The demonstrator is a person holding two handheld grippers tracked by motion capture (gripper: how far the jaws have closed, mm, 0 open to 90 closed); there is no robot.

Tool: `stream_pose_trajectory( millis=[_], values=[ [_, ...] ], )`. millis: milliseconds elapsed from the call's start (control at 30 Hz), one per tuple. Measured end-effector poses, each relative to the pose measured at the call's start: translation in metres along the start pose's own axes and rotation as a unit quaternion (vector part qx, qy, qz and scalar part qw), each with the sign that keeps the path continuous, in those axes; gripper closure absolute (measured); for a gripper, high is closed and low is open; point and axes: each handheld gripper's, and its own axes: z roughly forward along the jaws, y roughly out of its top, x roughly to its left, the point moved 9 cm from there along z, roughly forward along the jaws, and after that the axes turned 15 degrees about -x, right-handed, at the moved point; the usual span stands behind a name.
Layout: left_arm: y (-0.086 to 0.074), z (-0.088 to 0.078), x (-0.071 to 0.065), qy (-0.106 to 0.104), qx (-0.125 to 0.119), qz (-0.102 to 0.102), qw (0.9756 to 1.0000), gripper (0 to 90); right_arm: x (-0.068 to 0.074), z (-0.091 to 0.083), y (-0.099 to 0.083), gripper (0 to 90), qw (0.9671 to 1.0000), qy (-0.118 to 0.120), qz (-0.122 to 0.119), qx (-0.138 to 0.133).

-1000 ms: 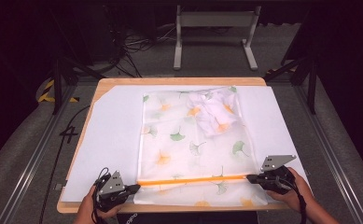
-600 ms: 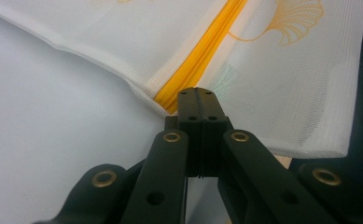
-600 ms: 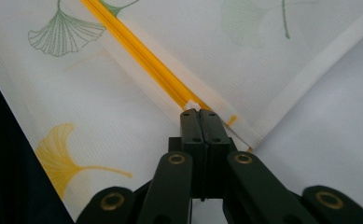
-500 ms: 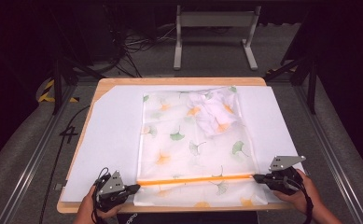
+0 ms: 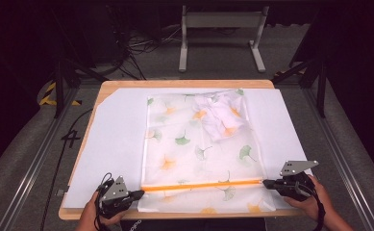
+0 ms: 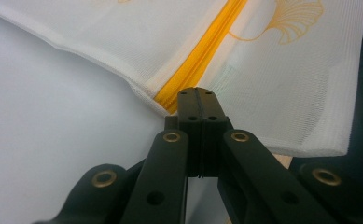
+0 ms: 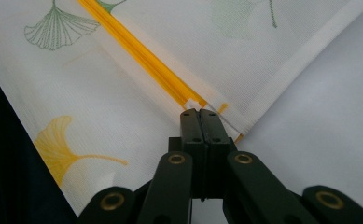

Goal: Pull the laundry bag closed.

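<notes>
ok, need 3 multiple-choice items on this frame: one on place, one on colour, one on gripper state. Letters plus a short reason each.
1. Where does the crumpled white cloth lie inside the mesh bag?
A. near the bag's far right corner
B. by the zipper's left end
C. outside the bag, on the white sheet

2. What colour is the zipper?
A. green
B. orange-yellow
C. black

3. How do the jaws of the left gripper and the right gripper stand?
A. both wide open
B. left open, right shut
C. both shut

Key: 1 A, the high view shows the bunched cloth at the bag's far right; 2 B, an orange-yellow strip crosses the bag's near end; 3 C, each gripper view shows its two jaws pressed together at a zipper end.
</notes>
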Motion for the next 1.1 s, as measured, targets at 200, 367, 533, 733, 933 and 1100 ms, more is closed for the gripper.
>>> stream_pose_trajectory(
  millis=[200,367,533,733,933,1100],
  values=[
    [0.000,0.000,0.000,0.001,0.000,0.001,1.0000,90.0,0.000,0.001,-0.001,90.0,1.0000,0.004,0.002,-0.005],
    [0.001,0.000,0.000,-0.001,0.005,0.004,1.0000,90.0,0.002,0.001,-0.001,89.7,0.9999,0.000,-0.009,-0.013],
    [0.002,0.000,0.001,-0.008,0.012,0.007,0.9999,90.0,0.003,0.000,-0.001,89.7,0.9995,0.002,-0.017,-0.028],
    [0.004,0.000,0.006,-0.008,0.016,0.018,0.9997,90.0,0.004,0.001,-0.004,88.3,0.9993,-0.001,-0.023,-0.031],
    [0.007,-0.001,0.010,-0.003,0.013,0.024,0.9996,90.0,0.007,-0.002,-0.004,86.1,0.9983,-0.004,-0.042,-0.041],
    [0.012,-0.006,0.013,0.008,0.001,0.027,0.9996,90.0,0.010,-0.006,0.001,82.4,0.9970,-0.008,-0.050,-0.059]
  ],
)
